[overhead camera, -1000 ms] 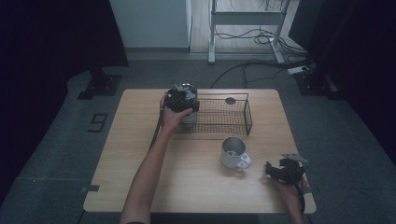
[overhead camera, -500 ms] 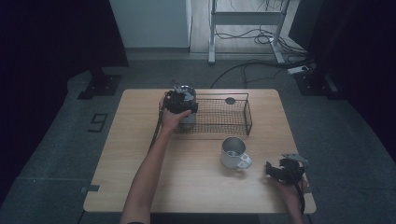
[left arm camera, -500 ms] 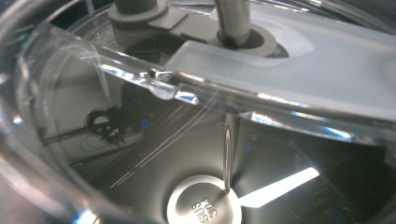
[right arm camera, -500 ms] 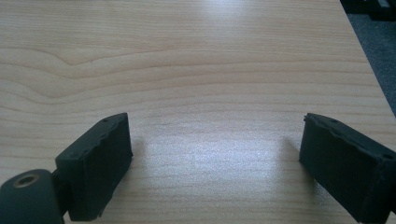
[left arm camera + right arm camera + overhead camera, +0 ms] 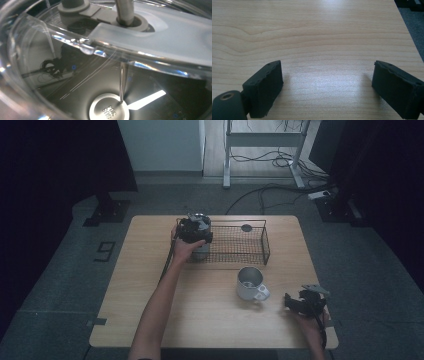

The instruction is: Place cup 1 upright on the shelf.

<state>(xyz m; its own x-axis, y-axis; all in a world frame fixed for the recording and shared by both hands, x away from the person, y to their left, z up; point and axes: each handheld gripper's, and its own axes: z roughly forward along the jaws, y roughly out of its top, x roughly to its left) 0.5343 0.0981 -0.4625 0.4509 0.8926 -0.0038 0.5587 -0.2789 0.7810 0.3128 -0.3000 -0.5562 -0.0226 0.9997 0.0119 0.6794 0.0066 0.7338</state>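
Open tongs (image 5: 327, 90) over wooden table (image 5: 317, 37)

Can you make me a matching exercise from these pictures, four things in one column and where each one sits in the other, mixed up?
Things:
1. metal mug
2. wire basket
3. left gripper
4. right gripper

Places:
A. near the table's front right corner, fingers apart over bare wood
B. at the basket's left end, on a lidded steel cup
C. far middle of the table
D. in front of the basket, handle toward the right gripper

Pairs: 1-D, 2-C, 3-B, 4-A
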